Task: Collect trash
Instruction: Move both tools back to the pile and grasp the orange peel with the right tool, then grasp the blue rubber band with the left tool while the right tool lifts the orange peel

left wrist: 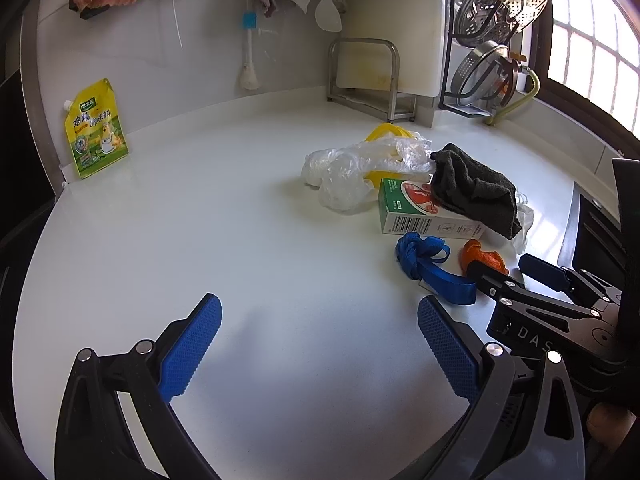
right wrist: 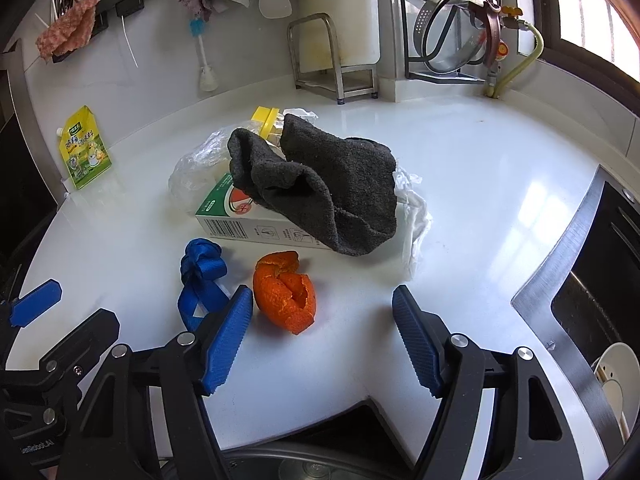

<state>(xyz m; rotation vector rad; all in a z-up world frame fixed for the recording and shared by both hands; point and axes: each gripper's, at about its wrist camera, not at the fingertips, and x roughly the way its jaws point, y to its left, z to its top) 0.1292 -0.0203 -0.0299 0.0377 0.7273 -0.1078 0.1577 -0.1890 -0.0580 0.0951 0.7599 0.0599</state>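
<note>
An orange peel (right wrist: 286,298) lies on the white counter (right wrist: 480,184), just ahead of my open right gripper (right wrist: 322,308), nearer its left finger. A knotted blue strap (right wrist: 200,276) lies left of the peel. Behind them a green-and-white carton (right wrist: 232,216) lies under a dark grey cloth (right wrist: 320,184), with crumpled clear plastic (right wrist: 196,164) and a yellow lid (right wrist: 266,118) behind. My left gripper (left wrist: 320,340) is open and empty over bare counter; its view shows the strap (left wrist: 424,260), peel (left wrist: 486,258), carton (left wrist: 416,212), cloth (left wrist: 472,188) and plastic (left wrist: 360,168) ahead right.
A yellow seasoning pouch (left wrist: 96,130) leans on the back wall at left. A metal stand (right wrist: 336,56) and a rack of pot lids (right wrist: 456,28) stand at the back. A sink (right wrist: 592,300) lies to the right.
</note>
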